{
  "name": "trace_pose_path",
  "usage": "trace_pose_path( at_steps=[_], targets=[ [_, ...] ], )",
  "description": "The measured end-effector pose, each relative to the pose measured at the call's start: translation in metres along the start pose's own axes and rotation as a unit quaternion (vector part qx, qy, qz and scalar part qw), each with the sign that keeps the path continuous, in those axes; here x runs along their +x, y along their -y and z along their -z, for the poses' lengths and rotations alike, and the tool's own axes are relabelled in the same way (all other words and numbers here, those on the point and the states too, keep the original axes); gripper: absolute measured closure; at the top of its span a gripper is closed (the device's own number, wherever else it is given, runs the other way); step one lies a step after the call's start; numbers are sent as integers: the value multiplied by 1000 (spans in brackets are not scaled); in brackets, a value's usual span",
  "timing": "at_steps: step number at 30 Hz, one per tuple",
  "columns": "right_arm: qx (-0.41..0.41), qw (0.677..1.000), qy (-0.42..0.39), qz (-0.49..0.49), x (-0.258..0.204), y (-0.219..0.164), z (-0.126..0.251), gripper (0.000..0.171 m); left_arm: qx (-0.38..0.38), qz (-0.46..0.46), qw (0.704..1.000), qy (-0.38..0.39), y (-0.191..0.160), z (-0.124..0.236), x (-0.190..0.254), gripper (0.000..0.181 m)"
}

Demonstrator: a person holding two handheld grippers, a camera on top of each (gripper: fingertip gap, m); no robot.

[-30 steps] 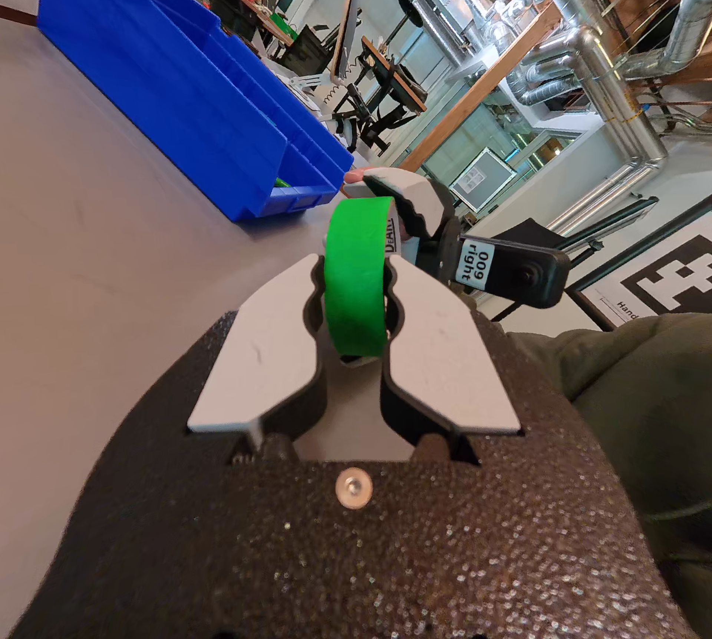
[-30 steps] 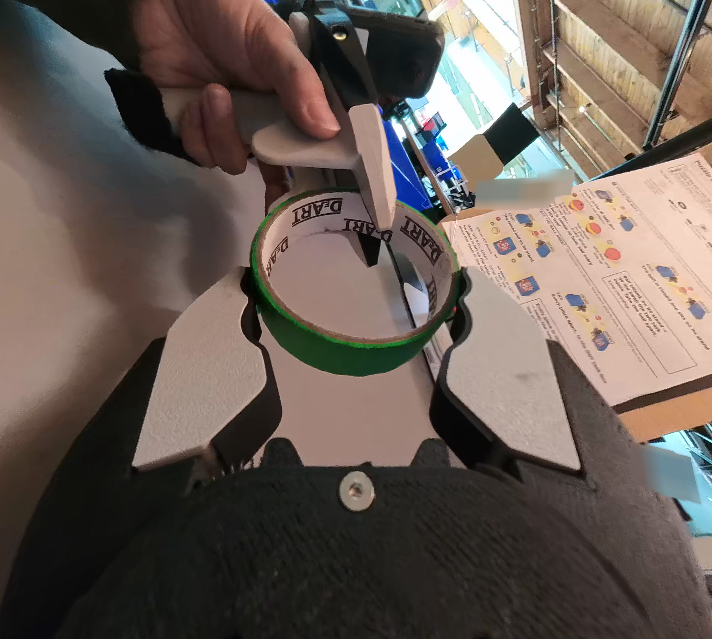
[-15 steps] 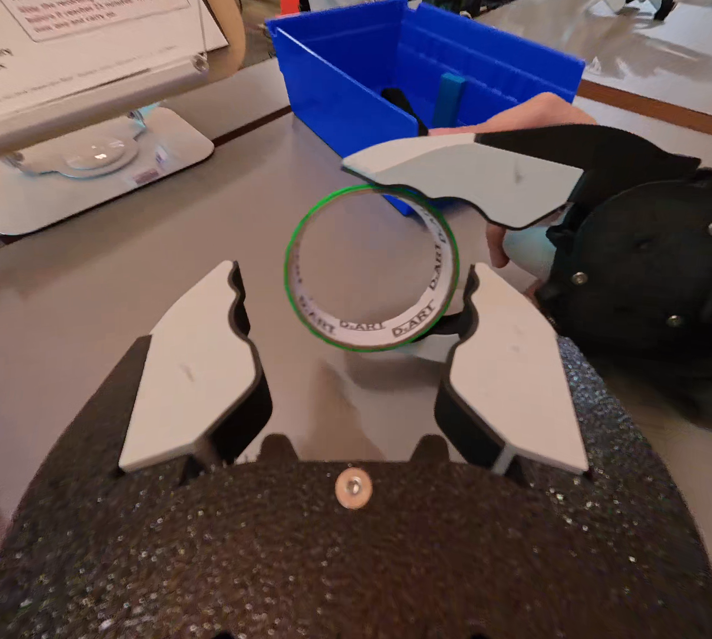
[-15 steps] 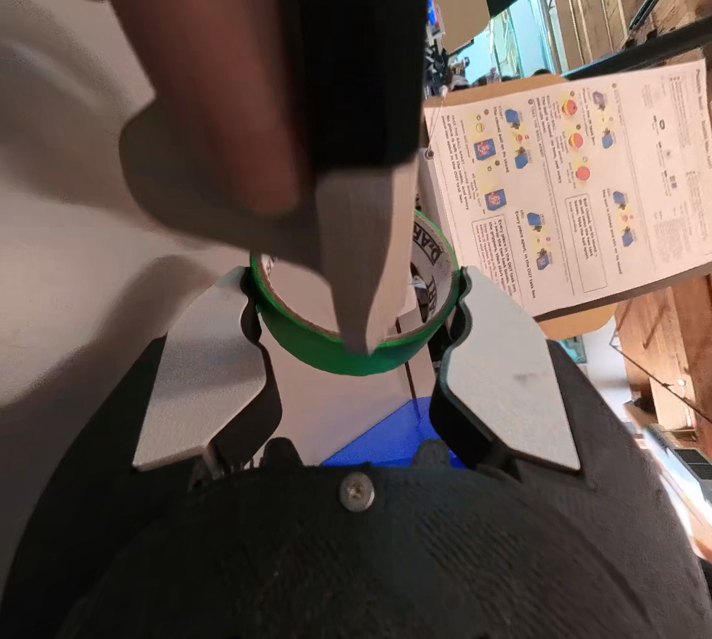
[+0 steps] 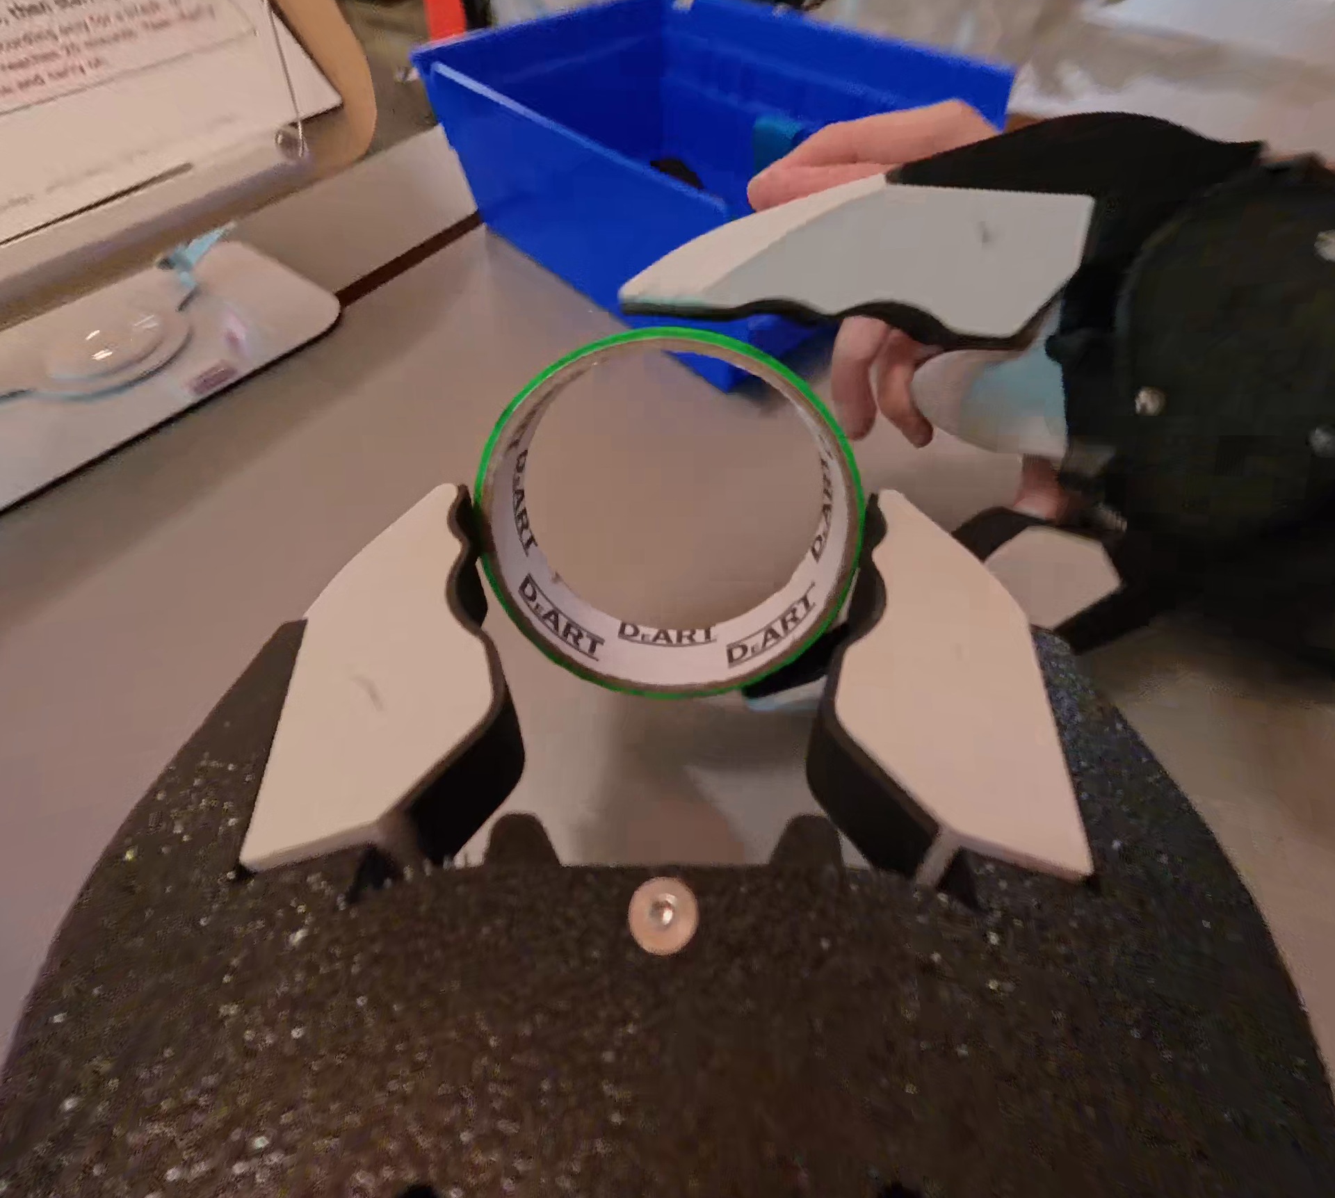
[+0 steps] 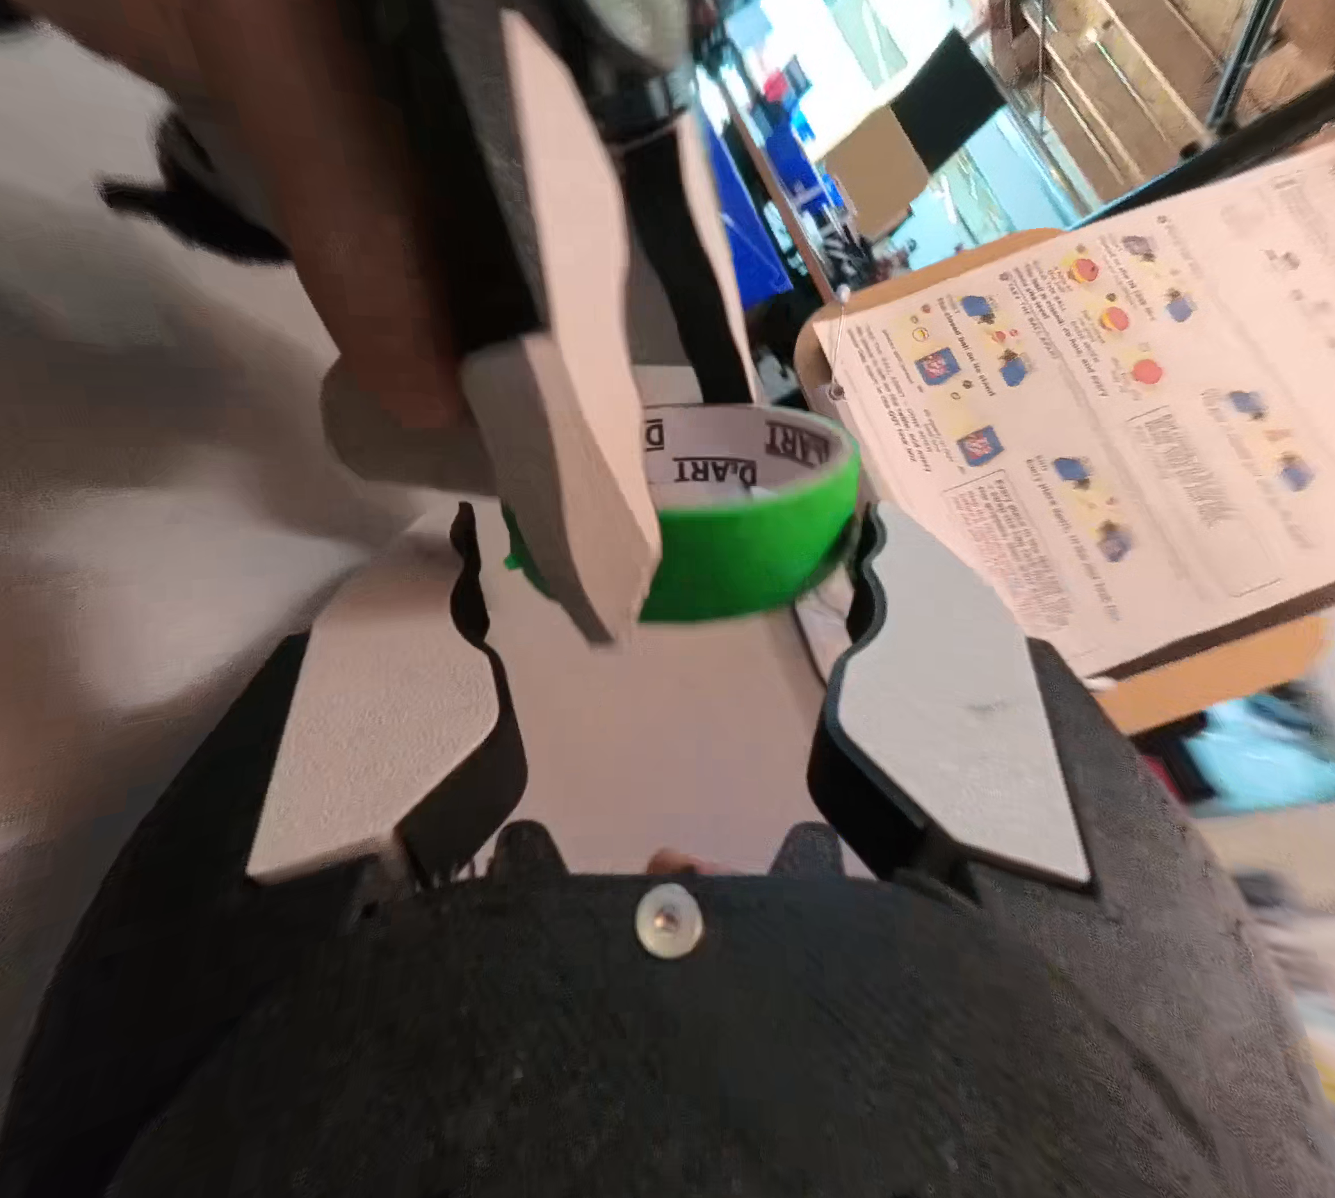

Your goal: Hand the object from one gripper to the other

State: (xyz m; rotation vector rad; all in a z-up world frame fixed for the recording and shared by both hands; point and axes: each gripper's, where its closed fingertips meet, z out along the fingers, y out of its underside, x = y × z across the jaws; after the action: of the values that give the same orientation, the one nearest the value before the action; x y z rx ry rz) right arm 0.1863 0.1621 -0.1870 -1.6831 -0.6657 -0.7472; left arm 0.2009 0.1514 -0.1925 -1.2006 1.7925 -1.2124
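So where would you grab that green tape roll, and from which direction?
Across its outer green wall. The tape roll is a thin hoop, so its round outside seats in the notched jaws. Come in facing the open hole, jaws at its two sides, as the left gripper sits: the right gripper flanks its top and bottom, leaving those sides free.

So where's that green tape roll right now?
In the left wrist view, the green tape roll sits centre-frame between the fingers of the left gripper, touching both, with the blue bin behind.
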Motion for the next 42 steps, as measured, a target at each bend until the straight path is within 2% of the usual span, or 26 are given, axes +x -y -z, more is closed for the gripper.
trace_pose_path(
  at_steps=[2, 4, 6, 8, 10, 12, 14, 17, 21, 24, 26, 28, 29, 33, 35, 39, 42],
  targets=[
    [44, 992, 27, -115, 10, 4, 9, 61, 39, 24, 997, -61, 9, 9, -1, 82],
    [94, 956, 81, -268, 17, 10, 17, 56, 95, 61, 984, -140, 21, 24, 2, 82],
    [154, 877, 158, -427, 21, 25, 25, 56, 148, 81, 959, -228, 31, 41, 11, 82],
    [211, 773, 220, -557, 28, 41, 31, 62, 188, 70, 942, -270, 37, 54, 17, 82],
    [235, 670, 276, -648, 29, 53, 34, 61, 227, 14, 936, -268, 40, 61, 23, 82],
    [222, 582, 317, -715, 26, 56, 31, 69, 247, -72, 935, -244, 39, 62, 31, 82],
    [207, 535, 337, -747, 19, 56, 27, 80, 257, -155, 931, -206, 37, 60, 35, 82],
    [176, 512, 355, -762, 5, 54, 21, 76, 271, -229, 921, -161, 36, 58, 35, 82],
    [199, 469, 391, -766, 6, 66, 27, 83, 282, -247, 915, -150, 37, 59, 35, 82],
    [208, 447, 400, -772, 7, 72, 29, 76, 291, -246, 913, -149, 39, 61, 34, 82],
    [211, 433, 412, -773, 8, 75, 32, 62, 285, -256, 913, -143, 37, 59, 34, 82],
    [195, 456, 414, -763, 0, 74, 30, 70, 289, -263, 912, -122, 39, 58, 31, 82],
    [184, 462, 410, -765, -4, 71, 27, 67, 295, -264, 911, -115, 42, 60, 30, 82],
    [191, 462, 403, -766, -4, 70, 25, 53, 318, -260, 905, -111, 50, 64, 32, 82],
    [230, 441, 420, -759, 4, 81, 34, 54, 298, -276, 906, -118, 42, 58, 36, 82],
    [216, 455, 434, -747, -2, 87, 36, 29, 261, -316, 903, -128, 28, 48, 44, 82],
    [221, 448, 442, -745, 1, 88, 39, 28, 261, -319, 901, -133, 28, 50, 44, 82]
  ],
)
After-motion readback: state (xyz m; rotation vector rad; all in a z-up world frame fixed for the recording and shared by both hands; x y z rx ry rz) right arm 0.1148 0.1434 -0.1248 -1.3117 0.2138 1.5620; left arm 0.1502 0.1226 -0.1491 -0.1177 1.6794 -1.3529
